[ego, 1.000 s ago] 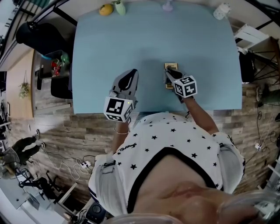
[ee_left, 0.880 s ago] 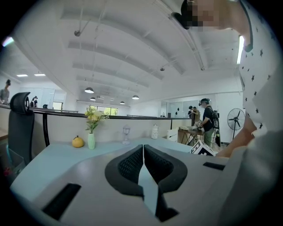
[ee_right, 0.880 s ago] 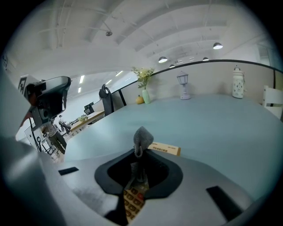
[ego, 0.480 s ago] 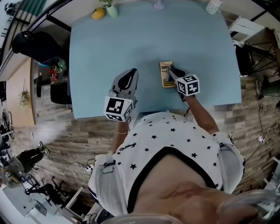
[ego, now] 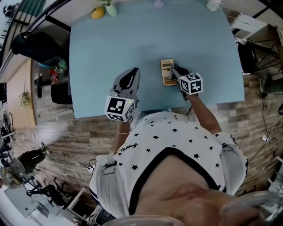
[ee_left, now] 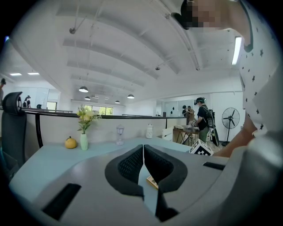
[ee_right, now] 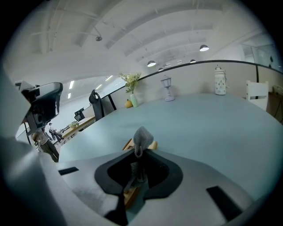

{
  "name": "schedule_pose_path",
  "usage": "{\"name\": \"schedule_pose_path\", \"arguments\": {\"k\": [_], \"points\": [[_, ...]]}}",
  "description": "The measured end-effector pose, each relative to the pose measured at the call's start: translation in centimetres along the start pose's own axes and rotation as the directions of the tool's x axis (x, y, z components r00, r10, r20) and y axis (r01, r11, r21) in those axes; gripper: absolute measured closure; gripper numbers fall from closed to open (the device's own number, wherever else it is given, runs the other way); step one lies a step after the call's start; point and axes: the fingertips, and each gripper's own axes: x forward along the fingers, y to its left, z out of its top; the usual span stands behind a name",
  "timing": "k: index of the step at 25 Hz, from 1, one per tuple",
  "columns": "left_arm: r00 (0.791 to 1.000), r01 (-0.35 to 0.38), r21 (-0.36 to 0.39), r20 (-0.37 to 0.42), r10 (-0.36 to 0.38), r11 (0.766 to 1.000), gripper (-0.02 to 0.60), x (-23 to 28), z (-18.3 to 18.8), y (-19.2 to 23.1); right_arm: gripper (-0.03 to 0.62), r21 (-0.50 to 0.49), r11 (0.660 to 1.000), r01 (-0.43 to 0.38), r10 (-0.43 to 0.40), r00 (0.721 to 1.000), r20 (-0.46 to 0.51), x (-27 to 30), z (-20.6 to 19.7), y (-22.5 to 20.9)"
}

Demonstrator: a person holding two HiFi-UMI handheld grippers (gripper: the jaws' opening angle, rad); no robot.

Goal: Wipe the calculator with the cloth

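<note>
A tan calculator (ego: 166,72) lies flat on the light blue table (ego: 115,44), near its front edge. My right gripper (ego: 175,70) rests at the calculator's right side, shut on a grey cloth (ee_right: 141,137) that sticks up between its jaws. In the right gripper view the calculator (ee_right: 128,194) shows under and just beyond the jaws. My left gripper (ego: 132,73) hovers to the left of the calculator, shut with nothing in it. The left gripper view shows the left gripper (ee_left: 143,150) with its jaws touching and a corner of the calculator (ee_left: 151,181) behind them.
Along the table's far edge stand a yellow fruit (ego: 98,12), a green vase with flowers (ee_left: 83,141), a small clear lamp (ee_left: 120,134) and a white jar (ego: 213,4). A black chair (ego: 35,44) sits off the left side. The front edge runs just behind both grippers.
My right gripper has slid with the cloth from over the calculator to its right side, uncovering more of it. The left gripper has stayed put.
</note>
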Motion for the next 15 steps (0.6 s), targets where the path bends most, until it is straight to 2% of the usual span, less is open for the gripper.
{"name": "schedule_pose_path", "arguments": {"k": [7,12,15], "points": [[1.0,-0.019,-0.005,0.004,0.019,1.0,0.551,-0.9,-0.2,0.2,0.543,-0.006,1.0,-0.011,0.011,0.999,0.03,-0.3,1.1,0.7],[1.0,-0.02,-0.004,0.006,0.02,1.0,0.551,-1.0,-0.3,-0.2,0.543,-0.025,0.998,-0.062,0.064,0.996,0.069,-0.6,2.6,2.8],[1.0,-0.023,-0.003,0.007,0.023,1.0,0.551,-1.2,-0.3,-0.3,0.543,-0.048,0.993,-0.103,0.106,0.993,0.06,-0.4,2.4,4.5]]}}
